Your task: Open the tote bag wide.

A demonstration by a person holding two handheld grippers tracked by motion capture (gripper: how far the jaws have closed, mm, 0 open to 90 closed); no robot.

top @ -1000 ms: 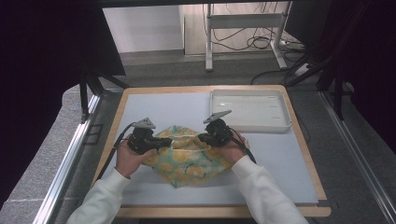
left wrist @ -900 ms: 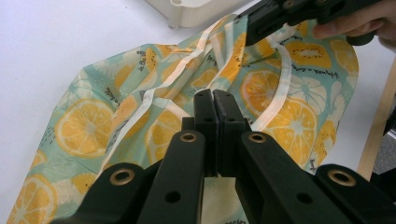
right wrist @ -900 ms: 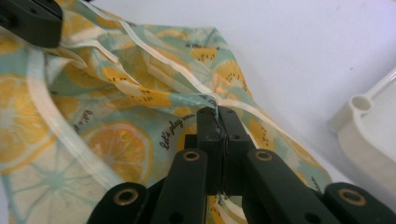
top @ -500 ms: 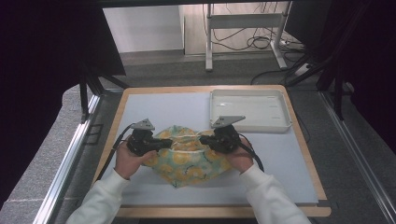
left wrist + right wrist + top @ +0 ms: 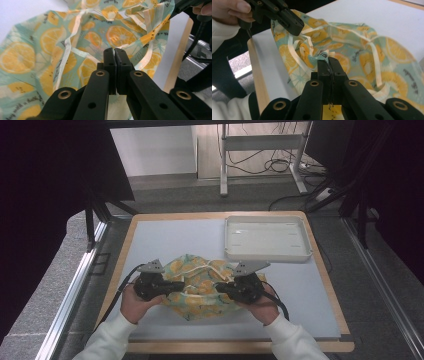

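1. Cloth (image 5: 200, 285): crumpled fabric, pale green printed with orange slices and small lettering, edged with cream binding that loops across the folds. Lies bunched on the near half of the surface (image 5: 165, 240), between the two grippers.
2. Left gripper (image 5: 181, 287): held in the person's left hand at the cloth's left side. Fingers closed together on a fold of the cloth, seen close in the left gripper view (image 5: 115, 53).
3. Right gripper (image 5: 219, 288): held in the right hand at the cloth's right side. Fingers clamped on a puckered fold of the cloth (image 5: 328, 61).
4. Tray (image 5: 267, 255): white, shallow, on the far right of the surface, apart from the cloth; seen in the high view.
5. View differences: the gripper views show the lettering and binding in detail, and each shows the other gripper beyond; the high view shows the cloth's whole outline.
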